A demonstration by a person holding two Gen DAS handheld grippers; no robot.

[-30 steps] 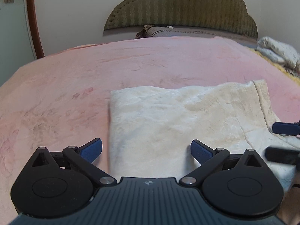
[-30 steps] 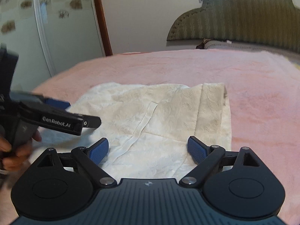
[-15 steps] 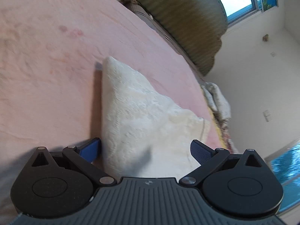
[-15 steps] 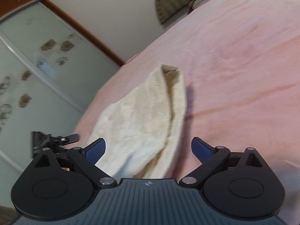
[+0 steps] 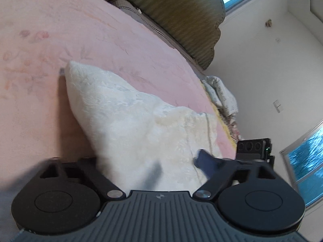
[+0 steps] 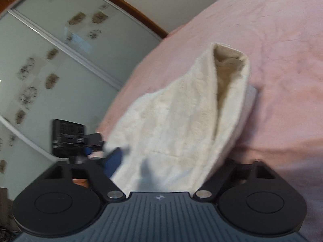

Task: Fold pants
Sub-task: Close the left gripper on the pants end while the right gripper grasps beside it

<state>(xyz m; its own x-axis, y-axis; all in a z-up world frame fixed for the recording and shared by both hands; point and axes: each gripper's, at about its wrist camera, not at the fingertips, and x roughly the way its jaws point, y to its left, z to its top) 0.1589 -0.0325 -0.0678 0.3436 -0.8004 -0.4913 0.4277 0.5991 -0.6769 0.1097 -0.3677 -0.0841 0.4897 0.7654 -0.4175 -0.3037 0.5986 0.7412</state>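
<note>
The cream pants (image 5: 131,121), already folded into a short panel, are found between the fingers of both tongs, running forward from them across the pink bed (image 5: 40,80). A second ago they lay flat ahead of the level tongs. Since then both tools have been rolled onto their sides, and the near edge of the cloth has been raised off the bed, as the shadow beneath it in the right wrist view suggests.

The left tongs (image 5: 150,161) are seen spread wide, with one blue pad above the fabric and the other hidden behind it. The right tongs (image 6: 165,161) are held the same way at the opposite side of the near edge. The pads are blurred; no clamping on the cloth can be made out.

It is judged that a further fold is being prepared: the near edge must be pinched at both ends, then carried forward over the far edge. Beyond the pants, the headboard (image 5: 181,20) is seen.
</note>
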